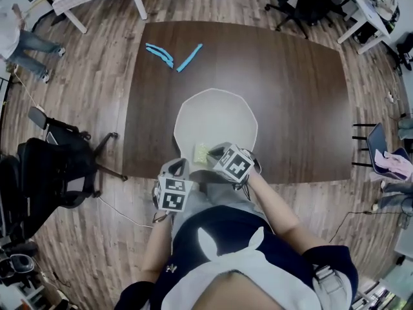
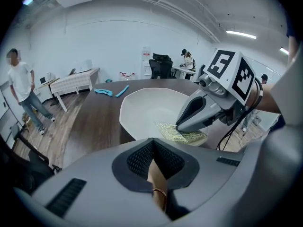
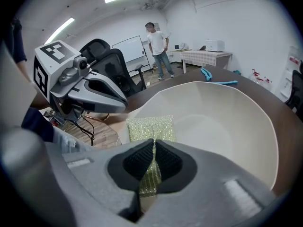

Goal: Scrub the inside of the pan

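Pan (image 1: 216, 118), centre of head view: plain off-white, no pattern. Scrub pad (image 3: 150, 129): pale yellow-green, fine woven mesh with shiny threads. Surface (image 1: 290, 95): dark brown, faint wood grain. Floor (image 1: 97, 108): grey-brown planks, streaky. Upper left of the surface: turquoise tools (image 1: 160, 53) and a light blue strip (image 1: 189, 57). Left gripper (image 2: 152, 148) and right gripper (image 3: 154, 148): grey shells, jaws lined black with cross-hatch texture. Marker cubes (image 1: 174, 194): black squares on white. Handle (image 2: 156, 178) in the left jaws: tan, with a brass-coloured ring. Person's top (image 1: 213, 228), bottom of head view: navy with white patch.
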The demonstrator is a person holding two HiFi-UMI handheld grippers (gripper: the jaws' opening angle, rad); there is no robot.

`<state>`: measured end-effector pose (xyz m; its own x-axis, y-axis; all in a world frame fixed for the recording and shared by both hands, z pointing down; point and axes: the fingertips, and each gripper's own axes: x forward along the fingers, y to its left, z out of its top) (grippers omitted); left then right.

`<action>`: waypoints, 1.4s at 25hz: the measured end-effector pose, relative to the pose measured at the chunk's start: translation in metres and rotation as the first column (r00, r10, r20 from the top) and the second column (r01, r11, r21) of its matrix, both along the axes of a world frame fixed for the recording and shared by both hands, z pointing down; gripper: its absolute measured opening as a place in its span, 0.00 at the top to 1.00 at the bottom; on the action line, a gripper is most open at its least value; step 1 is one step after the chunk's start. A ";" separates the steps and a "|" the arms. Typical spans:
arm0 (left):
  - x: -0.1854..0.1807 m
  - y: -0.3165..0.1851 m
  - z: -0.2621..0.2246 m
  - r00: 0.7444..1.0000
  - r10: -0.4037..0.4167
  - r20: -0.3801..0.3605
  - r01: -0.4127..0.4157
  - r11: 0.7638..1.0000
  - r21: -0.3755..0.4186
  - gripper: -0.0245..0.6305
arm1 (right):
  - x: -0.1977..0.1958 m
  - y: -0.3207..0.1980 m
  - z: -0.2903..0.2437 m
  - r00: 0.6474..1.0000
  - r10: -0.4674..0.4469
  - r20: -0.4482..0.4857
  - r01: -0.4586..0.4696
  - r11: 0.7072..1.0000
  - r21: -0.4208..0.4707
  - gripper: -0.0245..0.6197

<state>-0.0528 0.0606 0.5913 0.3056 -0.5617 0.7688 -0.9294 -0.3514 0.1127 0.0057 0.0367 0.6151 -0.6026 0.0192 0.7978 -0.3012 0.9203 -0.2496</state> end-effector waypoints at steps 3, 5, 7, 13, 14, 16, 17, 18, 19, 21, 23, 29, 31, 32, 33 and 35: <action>0.003 0.001 0.005 0.999 -0.048 0.005 0.048 0.999 -0.024 0.96 | 0.002 0.002 0.003 0.998 -0.059 -0.005 0.059 0.998 -0.021 0.94; 0.004 0.000 0.007 0.997 -0.078 0.012 0.078 0.997 -0.026 0.96 | 0.001 0.004 0.005 0.994 -0.105 -0.011 0.104 0.994 -0.029 0.94; 0.005 -0.001 0.007 0.995 -0.102 0.017 0.103 0.995 -0.017 0.96 | -0.001 0.008 0.007 0.988 -0.153 -0.015 0.152 0.988 -0.034 0.94; 0.002 0.001 0.009 0.987 -0.158 0.024 0.158 0.987 -0.003 0.96 | -0.010 0.010 0.014 0.968 -0.247 -0.032 0.247 0.969 -0.027 0.94; 0.001 0.003 0.010 0.986 -0.163 0.027 0.164 0.986 -0.008 0.96 | -0.012 0.011 0.015 0.966 -0.257 -0.035 0.256 0.966 -0.027 0.94; 0.000 0.005 0.010 0.984 -0.173 0.033 0.174 0.985 -0.016 0.96 | -0.013 0.012 0.017 0.961 -0.272 -0.039 0.271 0.962 -0.032 0.94; -0.001 0.005 0.009 0.983 -0.178 0.034 0.179 0.984 -0.018 0.96 | -0.013 0.012 0.018 0.960 -0.276 -0.039 0.275 0.961 -0.036 0.94; -0.001 0.005 0.008 0.983 -0.182 0.034 0.182 0.983 -0.019 0.96 | -0.013 0.011 0.019 0.960 -0.277 -0.039 0.276 0.960 -0.040 0.94; -0.002 0.004 0.007 0.982 -0.184 0.031 0.185 0.983 -0.020 0.96 | -0.014 0.010 0.020 0.961 -0.274 -0.039 0.273 0.961 -0.042 0.94; -0.005 0.004 0.008 0.982 -0.185 0.031 0.186 0.982 -0.023 0.96 | -0.015 0.008 0.023 0.963 -0.265 -0.040 0.263 0.964 -0.047 0.94; -0.009 0.002 0.009 0.983 -0.181 0.042 0.182 0.983 -0.024 0.96 | -0.016 0.006 0.025 0.965 -0.261 -0.040 0.258 0.964 -0.055 0.94; -0.014 -0.006 0.007 0.986 -0.158 0.054 0.160 0.986 -0.040 0.96 | -0.018 0.003 0.033 0.964 -0.261 -0.048 0.256 0.962 -0.092 0.94; -0.014 -0.009 0.009 0.987 -0.151 0.051 0.154 0.987 -0.043 0.96 | -0.018 0.002 0.036 0.963 -0.264 -0.057 0.258 0.961 -0.101 0.94; -0.015 -0.010 0.009 0.987 -0.150 0.049 0.152 0.987 -0.045 0.96 | -0.018 0.002 0.038 0.962 -0.265 -0.060 0.258 0.960 -0.108 0.94; -0.016 -0.011 0.010 0.988 -0.150 0.047 0.152 0.987 -0.047 0.96 | -0.019 0.001 0.039 0.962 -0.265 -0.062 0.257 0.960 -0.114 0.94; -0.019 -0.013 0.011 0.988 -0.147 0.043 0.149 0.987 -0.053 0.96 | -0.020 -0.001 0.042 0.963 -0.261 -0.068 0.252 0.960 -0.119 0.94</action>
